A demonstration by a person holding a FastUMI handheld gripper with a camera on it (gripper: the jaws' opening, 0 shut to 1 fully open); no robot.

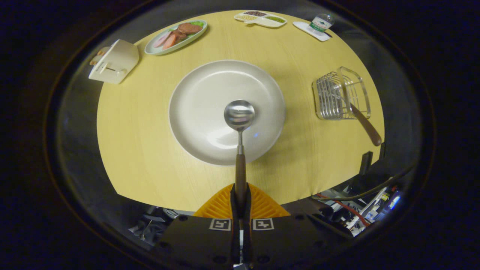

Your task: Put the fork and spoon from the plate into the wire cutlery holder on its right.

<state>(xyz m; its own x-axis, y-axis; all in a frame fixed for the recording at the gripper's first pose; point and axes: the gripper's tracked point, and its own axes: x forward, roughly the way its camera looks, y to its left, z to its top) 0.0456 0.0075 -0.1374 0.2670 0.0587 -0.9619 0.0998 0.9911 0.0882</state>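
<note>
The pale wooden counter (150, 150) carried everything, and at its middle sat the big white plate (202, 97), bare of food. Well to the plate's right stood the wire cutlery holder (339, 97), and the fork (362, 120) already leaned in it, tines down among the wires and its brown handle sticking out toward the near edge of the counter. At the far side lay an oval dish of sliced meat and greens (176, 35), a white toaster (114, 62) at its left, a divided snack tray (260, 18) and a small bottle (320, 23) on a white coaster (too small to tell more). The claw (240, 198) was pressed together on the spoon (239, 114), both fingers pinching its brown handle, with the shiny bowl held out ahead of them over the plate's near half.
</note>
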